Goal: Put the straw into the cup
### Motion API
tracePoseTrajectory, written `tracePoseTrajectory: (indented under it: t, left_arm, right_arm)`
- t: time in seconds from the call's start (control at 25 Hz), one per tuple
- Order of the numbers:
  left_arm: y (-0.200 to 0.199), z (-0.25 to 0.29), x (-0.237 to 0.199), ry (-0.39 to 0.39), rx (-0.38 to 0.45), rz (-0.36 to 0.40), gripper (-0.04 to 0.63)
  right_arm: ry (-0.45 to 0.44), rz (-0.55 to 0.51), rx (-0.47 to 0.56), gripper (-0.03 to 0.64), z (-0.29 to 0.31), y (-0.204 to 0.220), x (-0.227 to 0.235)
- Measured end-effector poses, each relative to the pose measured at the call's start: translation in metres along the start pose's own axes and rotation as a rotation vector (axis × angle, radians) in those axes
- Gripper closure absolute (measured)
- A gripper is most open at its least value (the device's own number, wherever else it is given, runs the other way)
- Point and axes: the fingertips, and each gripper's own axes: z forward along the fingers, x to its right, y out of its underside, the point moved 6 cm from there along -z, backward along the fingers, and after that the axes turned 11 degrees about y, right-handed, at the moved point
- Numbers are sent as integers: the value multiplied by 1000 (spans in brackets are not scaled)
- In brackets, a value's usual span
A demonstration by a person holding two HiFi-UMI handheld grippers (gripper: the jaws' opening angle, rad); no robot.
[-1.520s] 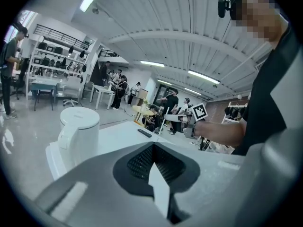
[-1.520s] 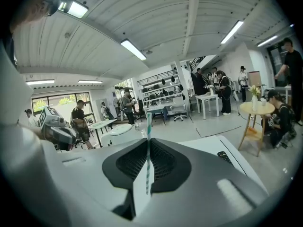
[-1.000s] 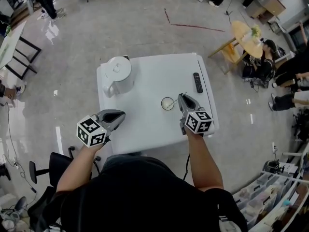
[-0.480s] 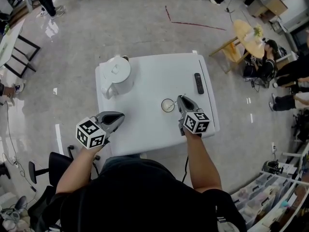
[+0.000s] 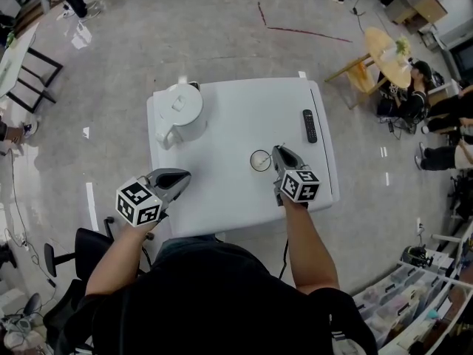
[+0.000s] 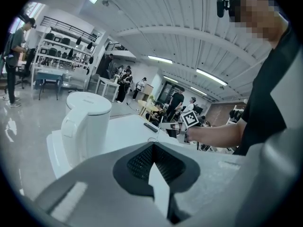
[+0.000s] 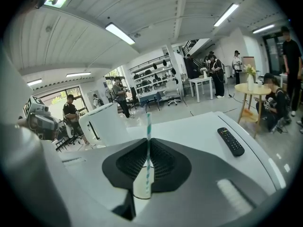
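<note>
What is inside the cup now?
In the head view the cup looks pale inside, with nothing plainly in it. The straw is clamped in the right gripper beside it; the jaws cover the straw's lower end, so where it sits cannot be told.

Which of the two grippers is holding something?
The right gripper: its jaws pinch a striped straw upright near the cup. The left gripper is shut on nothing.

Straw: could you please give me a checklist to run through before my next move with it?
The straw sits upright, clamped in the right gripper's jaws: ok.
The cup stands upright, mouth open: ok.
The straw's lower end is over the cup's mouth: cannot tell.
The kettle and remote stand apart from the cup: ok.
The left gripper is shut, empty, away from the cup: ok.
</note>
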Motion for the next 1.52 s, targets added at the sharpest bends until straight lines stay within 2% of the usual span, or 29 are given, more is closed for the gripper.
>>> tracePoseTrajectory:
  t: [1.52]
  left_arm:
    - [10,8,-18,10,-28,-39,594]
  right_arm:
    - [-3,-4,-56,571,27,29,1]
